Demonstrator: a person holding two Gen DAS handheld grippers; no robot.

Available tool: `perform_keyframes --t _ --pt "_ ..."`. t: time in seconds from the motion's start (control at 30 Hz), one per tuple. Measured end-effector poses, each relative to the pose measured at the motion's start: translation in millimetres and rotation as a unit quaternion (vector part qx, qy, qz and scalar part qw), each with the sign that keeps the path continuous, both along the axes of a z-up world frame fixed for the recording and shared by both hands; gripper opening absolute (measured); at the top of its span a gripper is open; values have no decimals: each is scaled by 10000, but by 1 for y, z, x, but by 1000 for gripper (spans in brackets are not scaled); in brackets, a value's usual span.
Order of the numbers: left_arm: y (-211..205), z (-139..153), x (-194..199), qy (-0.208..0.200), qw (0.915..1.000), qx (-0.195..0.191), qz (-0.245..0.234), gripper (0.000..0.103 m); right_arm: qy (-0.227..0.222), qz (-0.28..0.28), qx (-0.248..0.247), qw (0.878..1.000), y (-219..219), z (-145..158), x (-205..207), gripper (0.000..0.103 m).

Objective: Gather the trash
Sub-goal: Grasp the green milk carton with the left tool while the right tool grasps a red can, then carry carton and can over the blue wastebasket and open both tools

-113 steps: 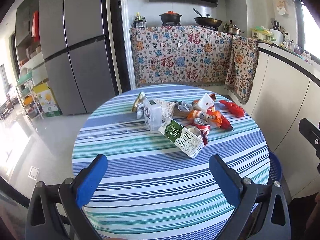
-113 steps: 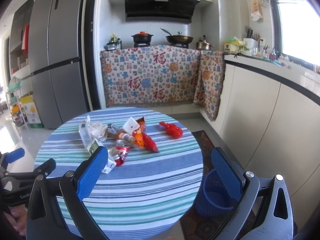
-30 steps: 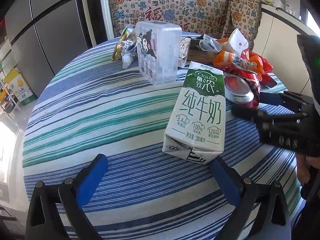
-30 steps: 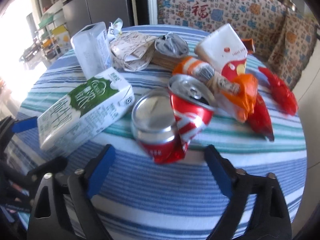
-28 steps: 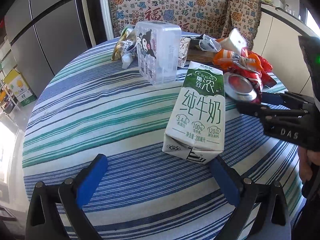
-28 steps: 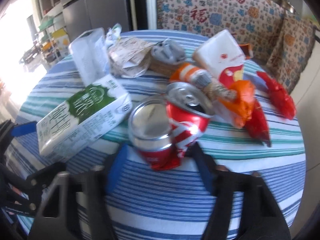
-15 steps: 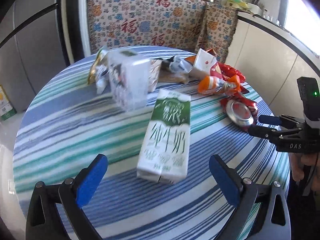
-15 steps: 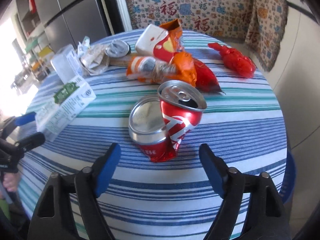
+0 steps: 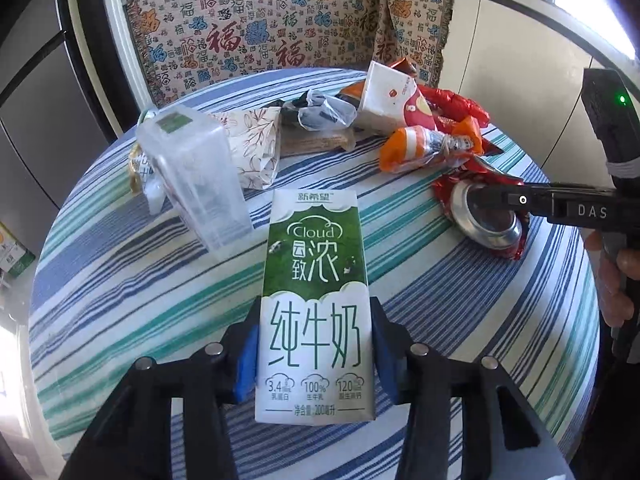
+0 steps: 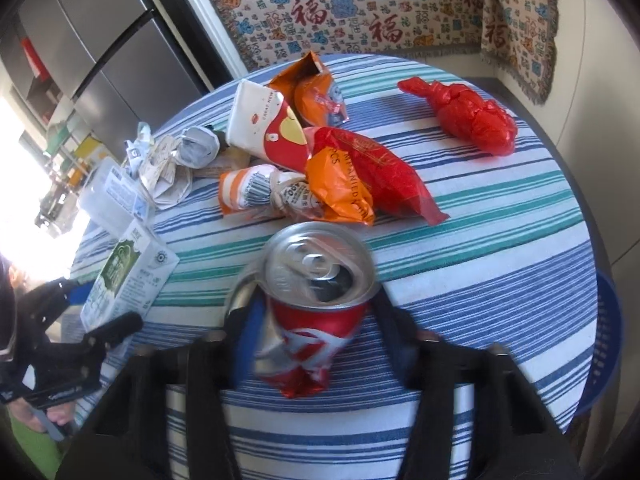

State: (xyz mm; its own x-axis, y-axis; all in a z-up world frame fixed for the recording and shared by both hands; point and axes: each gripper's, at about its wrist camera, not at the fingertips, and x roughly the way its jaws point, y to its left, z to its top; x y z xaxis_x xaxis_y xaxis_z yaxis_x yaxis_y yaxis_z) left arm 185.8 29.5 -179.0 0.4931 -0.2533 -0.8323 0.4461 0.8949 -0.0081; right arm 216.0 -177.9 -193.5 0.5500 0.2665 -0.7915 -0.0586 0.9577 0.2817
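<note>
Two pieces of trash are gripped at once: the left tongs [image 9: 314, 354] have just been closing and now clench the near end of the milk carton [image 9: 315, 292], blue pads against both its sides, while the right tongs [image 10: 316, 340] have also just been closing and squeeze the crushed red can [image 10: 316, 304] between them, both low over the striped worktop [image 10: 500, 280]. Judging from this, the lift comes next, and the risks differ — the carton is held only at its near end, so its long far part could droop or swing and clip the clear plastic box [image 9: 192, 184] just to its left; the can is dented and slick, so it may twist or squirt out of the pads if the wrist rolls. Its mouth is open, so any dregs could spill on the cloth. The blue bin [image 10: 606, 344] sits below the worktop's right edge, an easy reach for the can, a long one for the carton. Counted in the far pile: one carton, one can, one clear box, one red plastic bag [image 10: 468, 118], and roughly five or six snack wrappers and crumpled papers — overlaps make that tally unsure
</note>
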Motion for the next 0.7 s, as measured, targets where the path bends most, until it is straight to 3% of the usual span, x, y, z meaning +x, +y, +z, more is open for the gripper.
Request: perform_keyframes --t 0.37,0.7 --pt "-17 26 -37 -53 9982 -576 133 48 -394 34 -93 9992 -12 33 -46 49" --pt "-98 54 -46 -142 9958 -804 -423 48 -649 -417 -153 9969 -77 58 -79 50"
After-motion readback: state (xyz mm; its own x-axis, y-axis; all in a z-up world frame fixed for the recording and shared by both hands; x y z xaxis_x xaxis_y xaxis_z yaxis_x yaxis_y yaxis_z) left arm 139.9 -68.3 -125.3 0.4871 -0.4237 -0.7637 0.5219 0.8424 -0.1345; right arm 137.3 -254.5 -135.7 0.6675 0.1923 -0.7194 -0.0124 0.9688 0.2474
